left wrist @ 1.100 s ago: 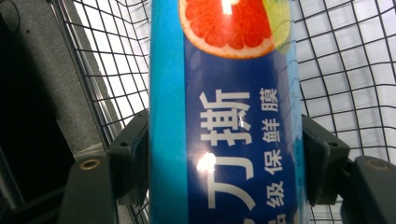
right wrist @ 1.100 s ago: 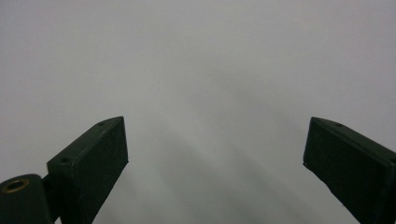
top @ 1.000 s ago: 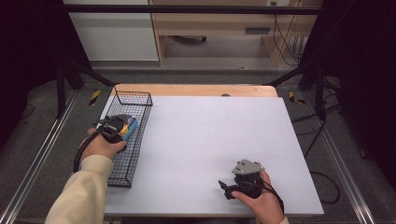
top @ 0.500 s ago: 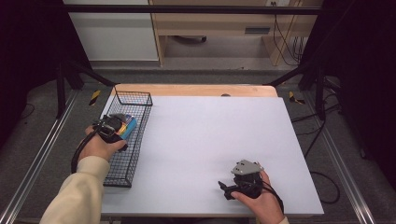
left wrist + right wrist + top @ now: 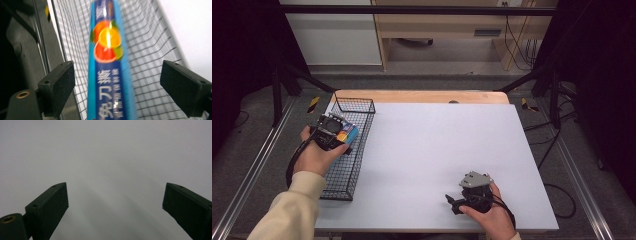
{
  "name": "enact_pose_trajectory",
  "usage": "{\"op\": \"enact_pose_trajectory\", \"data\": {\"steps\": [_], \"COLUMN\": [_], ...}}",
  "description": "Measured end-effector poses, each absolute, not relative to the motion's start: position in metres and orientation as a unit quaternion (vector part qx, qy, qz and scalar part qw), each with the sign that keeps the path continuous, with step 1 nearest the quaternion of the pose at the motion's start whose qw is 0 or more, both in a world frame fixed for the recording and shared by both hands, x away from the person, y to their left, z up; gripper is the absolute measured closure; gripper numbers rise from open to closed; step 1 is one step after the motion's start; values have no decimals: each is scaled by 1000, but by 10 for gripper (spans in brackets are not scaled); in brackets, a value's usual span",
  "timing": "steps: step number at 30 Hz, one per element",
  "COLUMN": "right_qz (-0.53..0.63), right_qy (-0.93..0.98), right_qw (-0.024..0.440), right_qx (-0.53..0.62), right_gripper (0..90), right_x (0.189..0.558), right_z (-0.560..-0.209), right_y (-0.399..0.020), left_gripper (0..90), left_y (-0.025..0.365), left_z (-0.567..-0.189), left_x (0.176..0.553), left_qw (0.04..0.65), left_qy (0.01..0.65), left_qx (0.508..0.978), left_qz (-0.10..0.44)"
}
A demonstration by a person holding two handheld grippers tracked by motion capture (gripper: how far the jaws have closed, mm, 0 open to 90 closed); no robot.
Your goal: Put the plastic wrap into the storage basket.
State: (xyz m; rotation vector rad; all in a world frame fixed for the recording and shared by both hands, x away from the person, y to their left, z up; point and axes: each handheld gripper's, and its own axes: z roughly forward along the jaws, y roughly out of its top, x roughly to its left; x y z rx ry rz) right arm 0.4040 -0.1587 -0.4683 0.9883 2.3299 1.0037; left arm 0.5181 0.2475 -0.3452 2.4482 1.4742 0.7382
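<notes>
At the left of the high view, the left tool [image 5: 343, 136] sits over the wire basket [image 5: 362, 107]; its jaws have just been opening, and the blue box [image 5: 108, 67] lies between them in the basket, unpressed. The right tool [image 5: 455, 204], lower right on the worktop [image 5: 437, 135], stands wide open and empty.

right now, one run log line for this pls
left tongs: just opened, off blue box | box: in wire basket | right tongs: open, empty
</notes>
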Motion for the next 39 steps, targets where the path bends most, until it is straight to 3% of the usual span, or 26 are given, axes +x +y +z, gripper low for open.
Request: {"op": "enact_pose_trajectory", "data": {"steps": [12, 21, 39], "right_qz": [359, 358, 356], "right_qy": [835, 837, 835], "right_qw": [212, 211, 214], "right_qx": [358, 357, 360], "right_gripper": [69, 68, 67], "right_x": [404, 404, 404], "right_z": [-468, -469, -469], "right_y": [-160, -160, -161], "left_gripper": [114, 82, 61], "left_y": [184, 151, 111], "left_z": [-328, -330, -362], "left_x": [477, 456, 428], "left_qw": [167, 201, 200], "left_qy": [403, 367, 314], "left_qx": [848, 859, 886], "left_qz": [302, 294, 276]}}
